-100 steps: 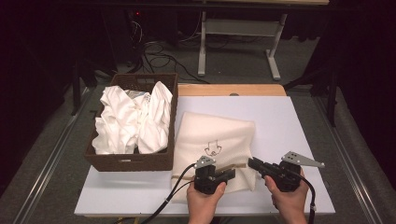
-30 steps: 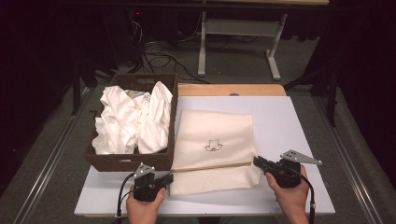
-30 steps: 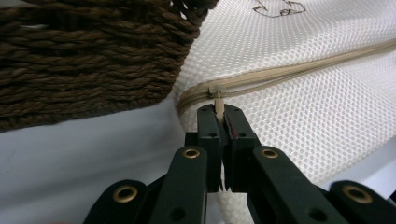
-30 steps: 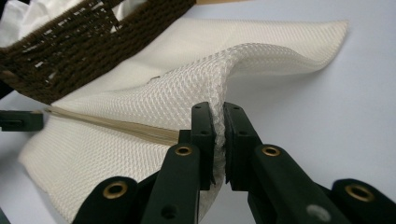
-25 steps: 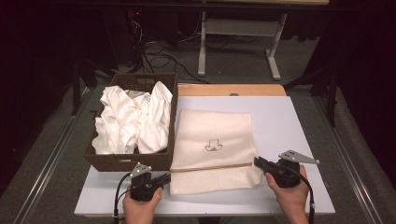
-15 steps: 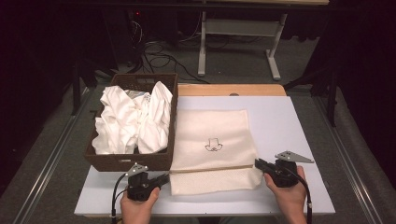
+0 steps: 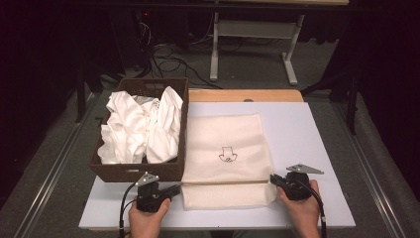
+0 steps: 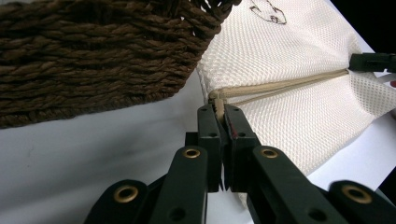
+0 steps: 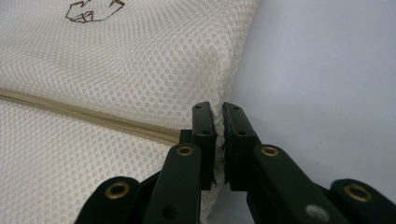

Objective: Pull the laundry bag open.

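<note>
Left gripper (image 8: 219,109): jaws clamped on the mesh bag's (image 7: 225,148) zipper end (image 8: 215,95), just beside the wicker basket (image 8: 93,60).
Right gripper (image 9: 218,116): jaws pinched on the bag's opposite edge, where the zipper (image 9: 93,119) ends.
Mesh bag: laid flat on the white tabletop (image 7: 307,129), stretched between both jaws.
Basket: filled with white cloth (image 7: 141,126).

The white tabletop (image 7: 317,129) has a strip of bare wood along its far edge. A dark woven basket (image 7: 141,171) heaped with white cloth (image 7: 138,126) sits hard against its left edge, reaching from near the far edge most of the way to the near one. Just beside the basket, across the middle, a cream mesh bag (image 7: 225,158) with a small dark emblem lies flat, its tan zipper (image 7: 228,182) running parallel to the near edge.
</note>
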Demonstrator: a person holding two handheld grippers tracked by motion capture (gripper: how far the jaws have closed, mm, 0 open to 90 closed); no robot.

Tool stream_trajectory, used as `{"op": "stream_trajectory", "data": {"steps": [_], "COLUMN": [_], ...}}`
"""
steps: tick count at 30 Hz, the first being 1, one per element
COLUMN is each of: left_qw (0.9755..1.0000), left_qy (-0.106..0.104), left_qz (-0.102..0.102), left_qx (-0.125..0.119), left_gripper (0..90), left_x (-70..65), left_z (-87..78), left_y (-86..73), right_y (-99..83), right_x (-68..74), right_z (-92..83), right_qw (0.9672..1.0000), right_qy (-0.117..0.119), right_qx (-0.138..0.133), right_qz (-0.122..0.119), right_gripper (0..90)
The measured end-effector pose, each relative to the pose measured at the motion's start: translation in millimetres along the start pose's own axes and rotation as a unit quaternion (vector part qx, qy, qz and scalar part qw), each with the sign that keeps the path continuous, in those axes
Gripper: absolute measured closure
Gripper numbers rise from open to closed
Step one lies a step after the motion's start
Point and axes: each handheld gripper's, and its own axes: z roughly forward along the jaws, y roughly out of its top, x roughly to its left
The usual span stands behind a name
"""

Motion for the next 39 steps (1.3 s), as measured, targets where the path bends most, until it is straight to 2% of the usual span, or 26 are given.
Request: {"op": "stream_trajectory", "data": {"steps": [6,13,14,17,18,19,20,22,24,27,28,29,30,31,35,39], "left_qw": [1.0000,0.9990,0.9986,0.9984,0.9986,0.9983,0.9977,0.9973,0.9971,0.9964,0.9961,0.9957,0.9955,0.9953,0.9946,0.9942], "left_qy": [0.006,0.037,0.041,0.042,0.031,0.036,0.042,0.035,0.026,0.022,0.023,0.021,0.017,0.017,0.020,0.024], "left_qz": [0.000,0.025,0.032,0.038,0.042,0.046,0.052,0.059,0.065,0.082,0.085,0.090,0.093,0.096,0.102,0.104], "left_qx": [0.005,0.006,0.013,0.006,0.004,0.000,-0.012,-0.025,-0.031,-0.012,-0.009,-0.007,-0.002,-0.002,0.001,0.006], "left_gripper": [87.2,87.1,87.0,85.7,79.8,70.0,63.8,51.9,35.5,10.1,1.7,0.7,0.5,0.5,0.5,0.5], "left_x": [1.7,-4.8,-6.1,-7.8,-7.8,-9.2,-11.5,-16.0,-20.6,-28.3,-29.8,-31.8,-34.1,-35.5,-38.1,-39.3], "left_z": [3.1,7.4,7.5,5.8,4.4,3.0,0.5,-4.1,-6.6,-4.4,-3.8,-3.5,-2.1,-1.3,2.3,3.0], "left_y": [-1.7,-1.6,-0.8,0.0,0.8,1.7,2.1,4.3,6.3,7.8,7.7,7.4,7.3,7.1,6.2,3.5], "right_y": [-2.7,-5.0,-5.2,-5.7,-5.9,-5.2,-4.1,-0.5,3.2,8.5,11.2,12.9,15.0,18.1,23.5,32.4], "right_x": [1.1,0.9,0.5,-3.6,-7.0,-10.1,-12.8,-17.4,-18.3,-12.6,-8.2,-5.3,-1.0,6.9,24.9,34.4], "right_z": [0.6,1.7,1.8,0.3,-1.6,-3.0,-4.7,-8.5,-11.5,-14.6,-15.5,-16.3,-16.8,-17.4,-14.7,-7.4], "right_qw": [1.0000,1.0000,0.9999,0.9994,0.9984,0.9976,0.9969,0.9956,0.9950,0.9947,0.9938,0.9929,0.9914,0.9906,0.9875,0.9835], "right_qy": [-0.001,-0.001,0.001,0.030,0.050,0.061,0.067,0.080,0.084,0.082,0.086,0.093,0.101,0.101,0.108,0.122], "right_qx": [0.001,0.003,0.002,-0.006,-0.016,-0.023,-0.032,-0.042,-0.050,-0.050,-0.048,-0.048,-0.050,-0.045,-0.039,-0.025], "right_qz": [-0.006,-0.009,-0.012,-0.018,-0.020,-0.026,-0.027,-0.023,-0.020,-0.037,-0.051,-0.057,-0.067,-0.080,-0.108,-0.131], "right_gripper": [85.9,85.9,85.8,81.4,73.4,61.3,54.4,38.7,22.3,1.7,0.3,0.3,0.3,0.3,0.3,0.3]}}
